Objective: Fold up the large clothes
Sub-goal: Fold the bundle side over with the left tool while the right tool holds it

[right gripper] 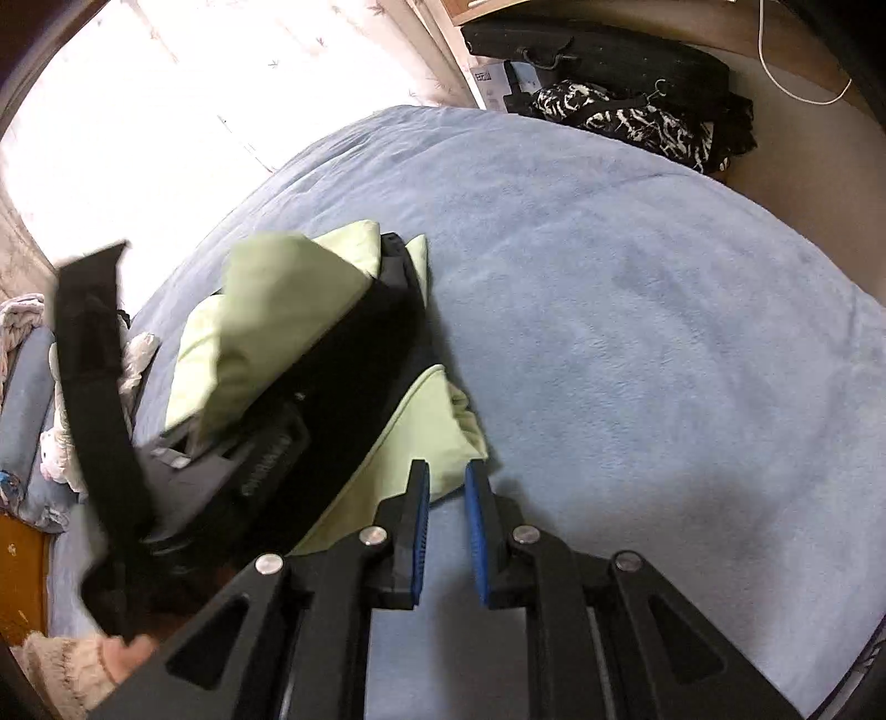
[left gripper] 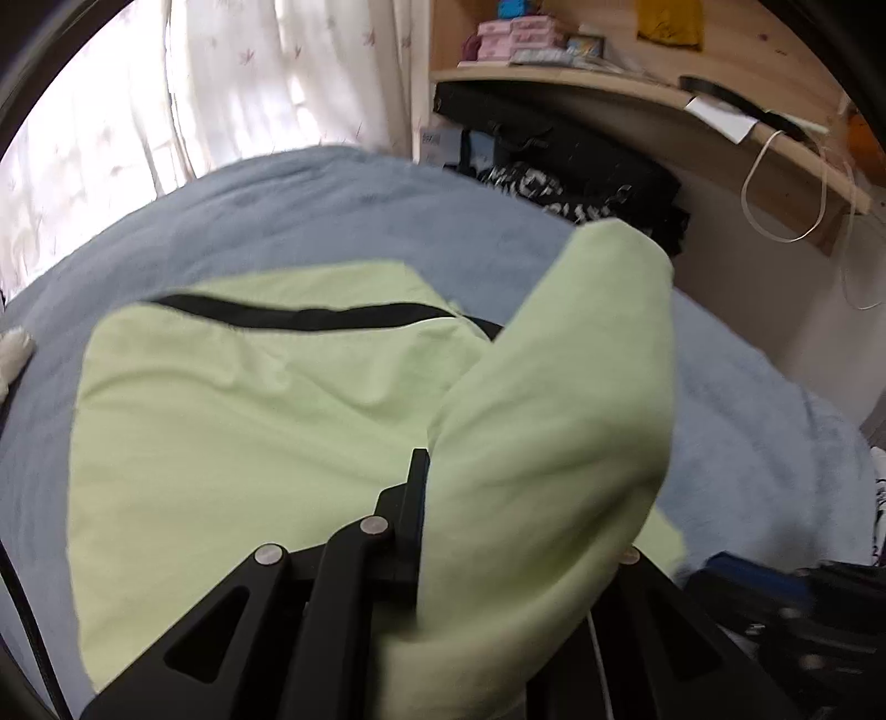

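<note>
A light green garment [left gripper: 249,443] with a black trim [left gripper: 304,315] lies on a blue bed cover [left gripper: 332,210]. My left gripper [left gripper: 443,465] is shut on a fold of it [left gripper: 554,387]. The fold rises and drapes over the right finger, hiding it. In the right wrist view the left gripper [right gripper: 396,260] reaches across the bunched green garment [right gripper: 266,310]. My right gripper [right gripper: 446,482] hangs over the bed cover [right gripper: 609,304]. Its blue pads [right gripper: 421,509] stand a narrow gap apart and pinch nothing. The garment's edge lies just past its tips.
Black bags [right gripper: 609,50] and a black-and-white patterned cloth [right gripper: 626,122] lie beyond the bed's far side. A wooden shelf [left gripper: 609,83] carries boxes, and a white cable [left gripper: 775,210] hangs from it. Curtains [left gripper: 194,83] hang behind the bed. A hand in a cream knit sleeve [right gripper: 83,664] shows at lower left.
</note>
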`<control>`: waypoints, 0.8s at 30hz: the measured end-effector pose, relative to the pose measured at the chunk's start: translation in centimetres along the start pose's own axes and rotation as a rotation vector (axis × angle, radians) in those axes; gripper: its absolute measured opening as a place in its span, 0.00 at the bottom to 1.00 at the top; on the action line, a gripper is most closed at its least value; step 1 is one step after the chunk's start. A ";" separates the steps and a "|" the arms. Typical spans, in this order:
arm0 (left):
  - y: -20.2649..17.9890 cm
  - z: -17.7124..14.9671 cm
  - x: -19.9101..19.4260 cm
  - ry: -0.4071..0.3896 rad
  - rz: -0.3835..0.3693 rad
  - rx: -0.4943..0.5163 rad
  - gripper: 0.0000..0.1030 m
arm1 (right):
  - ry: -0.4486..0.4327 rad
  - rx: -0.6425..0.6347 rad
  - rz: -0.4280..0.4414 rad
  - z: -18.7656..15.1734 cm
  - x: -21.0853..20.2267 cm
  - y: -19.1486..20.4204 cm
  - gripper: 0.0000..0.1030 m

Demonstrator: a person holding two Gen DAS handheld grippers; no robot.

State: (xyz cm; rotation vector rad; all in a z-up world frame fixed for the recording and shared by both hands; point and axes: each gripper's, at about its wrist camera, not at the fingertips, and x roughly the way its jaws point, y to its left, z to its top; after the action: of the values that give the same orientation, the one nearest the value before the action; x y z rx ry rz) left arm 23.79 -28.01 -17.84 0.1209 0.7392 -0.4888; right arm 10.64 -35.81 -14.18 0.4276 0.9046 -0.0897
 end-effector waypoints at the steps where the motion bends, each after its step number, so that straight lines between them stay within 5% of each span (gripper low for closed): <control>1: 0.0 0.2 -0.2 0.000 -0.003 0.002 0.09 | -0.001 -0.003 -0.006 -0.2 -0.1 0.0 0.14; 8: 0.6 -2.0 0.6 0.093 -0.007 0.061 0.10 | 0.024 0.005 -0.047 -0.6 0.2 -0.7 0.14; 10: 0.8 -2.2 0.0 0.093 -0.027 0.068 0.20 | 0.047 0.009 -0.058 -0.6 0.5 -1.0 0.14; 12: 0.8 -2.0 -0.7 0.127 -0.076 0.076 0.62 | 0.049 0.010 -0.069 -0.4 0.2 -1.2 0.15; 14: 0.8 -2.1 -1.6 0.156 -0.099 0.104 0.89 | 0.043 0.009 -0.072 0.2 -0.4 -1.3 0.17; 19: 2.6 -3.0 -5.7 0.197 -0.179 0.066 0.90 | 0.018 -0.004 -0.044 1.7 -2.2 -0.6 0.37; 24: 8.7 -3.9 -9.9 0.196 -0.220 -0.170 0.90 | -0.012 -0.090 -0.011 4.0 -3.9 2.0 0.40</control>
State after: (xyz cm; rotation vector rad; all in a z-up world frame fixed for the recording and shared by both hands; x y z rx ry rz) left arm 19.19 -15.47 -14.58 -0.0740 0.9885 -0.6265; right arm 11.74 -36.00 -8.35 0.3383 0.8961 -0.0614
